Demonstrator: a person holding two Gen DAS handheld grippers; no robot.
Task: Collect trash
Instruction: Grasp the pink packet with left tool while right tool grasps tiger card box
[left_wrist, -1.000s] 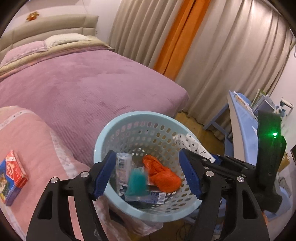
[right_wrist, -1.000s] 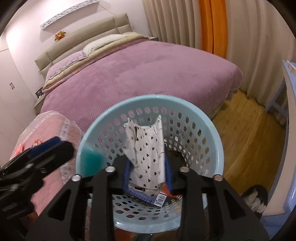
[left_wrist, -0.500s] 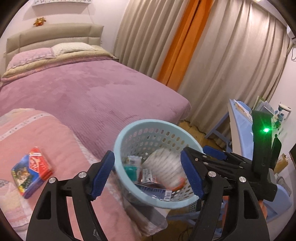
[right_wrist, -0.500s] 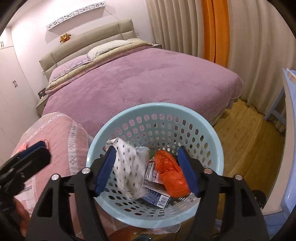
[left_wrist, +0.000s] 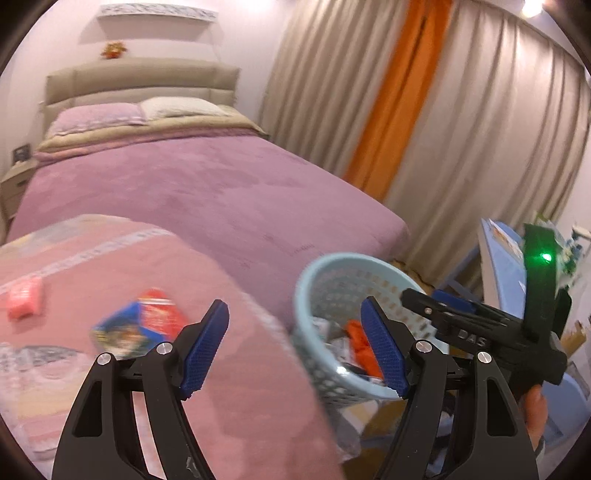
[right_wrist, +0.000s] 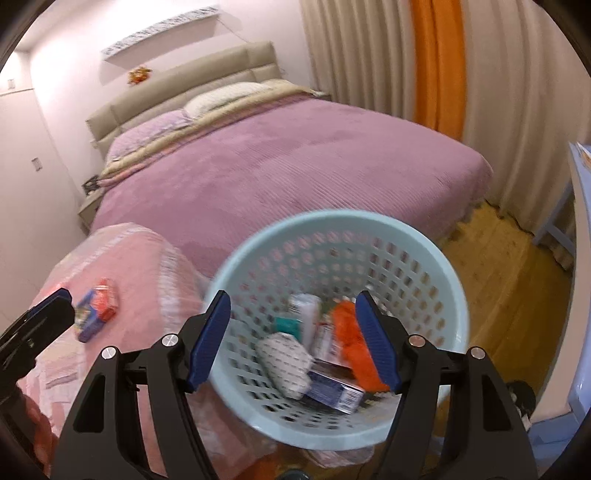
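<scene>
Pink bedding (left_wrist: 240, 369) carries a small box (left_wrist: 144, 325) near its left edge; it looks light and stiff, best pinched across its sides. Left gripper (left_wrist: 295, 347) and right gripper (right_wrist: 291, 332) gape empty beside the basket (right_wrist: 454, 295).

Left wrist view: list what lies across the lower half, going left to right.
Pink packet → red and blue box on the pink cover → left gripper, open → light blue basket with an orange item inside → right gripper, seen from the side.
</scene>
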